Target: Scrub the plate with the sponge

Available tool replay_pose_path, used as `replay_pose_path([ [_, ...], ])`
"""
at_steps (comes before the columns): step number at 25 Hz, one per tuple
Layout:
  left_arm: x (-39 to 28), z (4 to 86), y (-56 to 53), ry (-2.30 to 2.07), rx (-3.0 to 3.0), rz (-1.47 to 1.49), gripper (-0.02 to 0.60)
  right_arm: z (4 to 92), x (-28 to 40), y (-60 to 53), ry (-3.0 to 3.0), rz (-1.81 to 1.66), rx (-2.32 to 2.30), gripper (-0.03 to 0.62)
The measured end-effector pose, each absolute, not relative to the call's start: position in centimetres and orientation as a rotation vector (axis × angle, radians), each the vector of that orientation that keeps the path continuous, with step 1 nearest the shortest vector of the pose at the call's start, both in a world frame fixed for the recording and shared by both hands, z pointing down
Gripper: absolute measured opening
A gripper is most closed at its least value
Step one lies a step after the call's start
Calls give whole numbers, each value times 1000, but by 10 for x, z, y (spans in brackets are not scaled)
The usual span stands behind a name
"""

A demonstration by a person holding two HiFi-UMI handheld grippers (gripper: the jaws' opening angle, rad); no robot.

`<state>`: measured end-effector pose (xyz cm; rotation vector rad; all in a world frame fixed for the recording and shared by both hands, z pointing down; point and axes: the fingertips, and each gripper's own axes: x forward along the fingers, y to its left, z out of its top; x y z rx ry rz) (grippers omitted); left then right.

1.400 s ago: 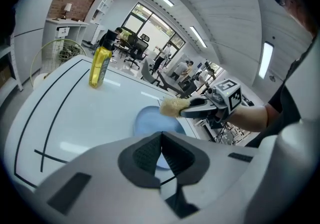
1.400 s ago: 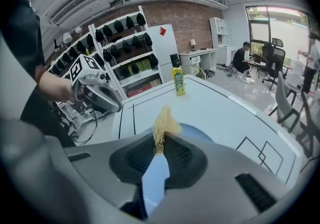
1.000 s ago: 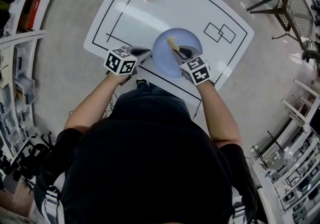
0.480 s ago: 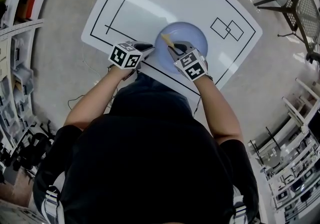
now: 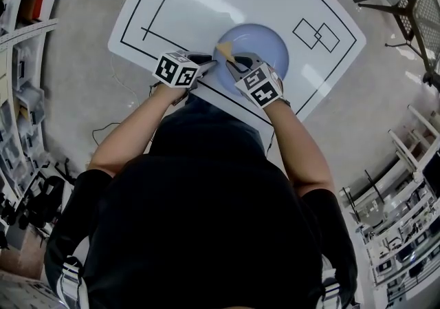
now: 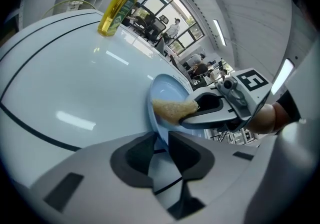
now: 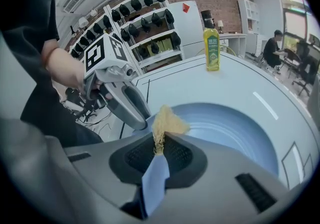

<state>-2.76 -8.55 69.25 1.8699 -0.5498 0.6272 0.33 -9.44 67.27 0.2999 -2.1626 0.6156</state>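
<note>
Left gripper [image 6: 159, 149]: jaws clamped on the near-left rim of the plate, as they were a second before.
Right gripper [image 7: 159, 149]: jaws closed tight on the sponge, which stuck out past the tips.
Sponge [image 7: 168, 120]: yellow-tan and pinched thin between the jaws, its free end on the plate's surface by the left rim.
Plate [image 5: 267, 47]: pale blue and round, lying on the table near the front edge, straddling a black line.
Change, sponge: a second before it lay nearer the middle of the plate; half a second before it had gone part way left; at inspection it was close to the left gripper's tips.
Change, grippers: the two marker cubes stood closer together than a second before.
Change, plate: no shift against the table lines could be made out.
Table [image 5: 206, 5]: white top marked with black outlines and a pair of overlapping rectangles at the right.
Bottle [image 6: 118, 10]: yellow liquid, standing upright at the far side, well apart from the plate; only its base showed at the top edge of the head view, where all of it had shown before.
</note>
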Motion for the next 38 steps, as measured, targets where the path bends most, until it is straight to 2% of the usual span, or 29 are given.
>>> replay_pose_path([
  [20, -27, 696, -88, -553, 1844, 625, 89, 679, -1, -110, -2149, 577, 291, 46],
  [38, -27, 696, -88, -557, 1836, 626, 89, 689, 90, -159, -1940, 555, 513, 46],
])
